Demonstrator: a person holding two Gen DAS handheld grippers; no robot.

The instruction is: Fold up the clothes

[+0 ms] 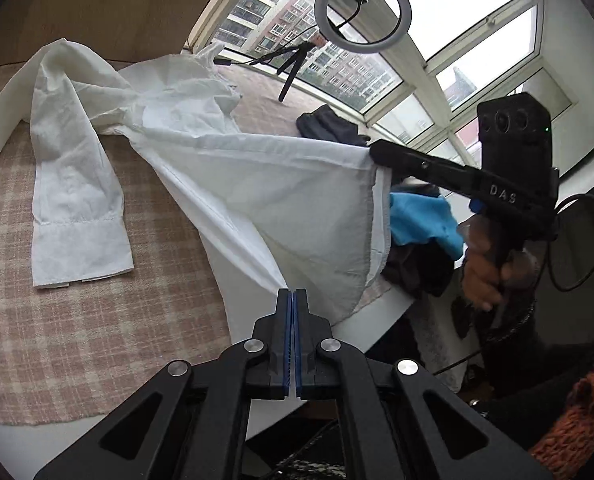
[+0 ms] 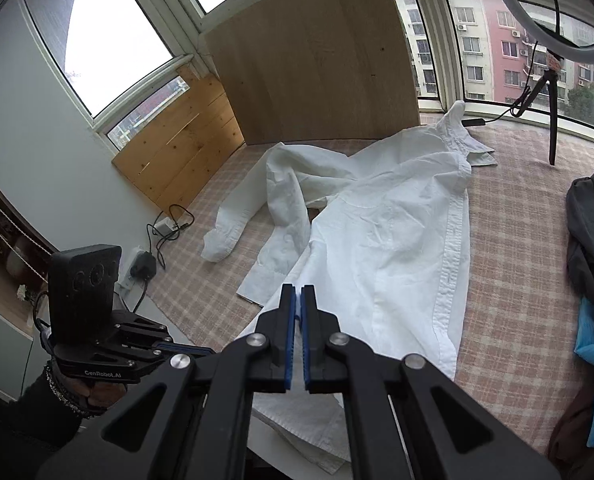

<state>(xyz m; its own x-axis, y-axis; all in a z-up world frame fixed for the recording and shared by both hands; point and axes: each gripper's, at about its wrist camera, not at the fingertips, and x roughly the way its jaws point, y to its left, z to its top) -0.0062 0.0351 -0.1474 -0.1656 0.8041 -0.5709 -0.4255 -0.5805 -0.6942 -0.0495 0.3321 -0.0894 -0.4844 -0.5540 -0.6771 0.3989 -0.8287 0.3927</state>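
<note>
A white long-sleeved shirt [image 1: 257, 184] lies on the pink checked table cover [image 1: 77, 340], its collar at the far side and one sleeve [image 1: 77, 200] laid out to the left. My left gripper [image 1: 293, 294] is shut on one corner of the hem. My right gripper [image 1: 377, 151] is shut on the hem's other corner, and the cloth between the two is lifted and stretched taut. In the right wrist view the shirt [image 2: 385, 240] runs away from my right gripper [image 2: 298, 292], with white fabric pinched between the blue pads. The left gripper's camera housing [image 2: 83, 288] shows at lower left.
A dark garment [image 1: 329, 126] and a blue cloth [image 1: 421, 220] are piled at the table's right side. A ring light [image 1: 363, 12] on a tripod stands by the window. A wooden board [image 2: 317, 60] leans at the far edge. A power strip with cables [image 2: 145, 264] lies at left.
</note>
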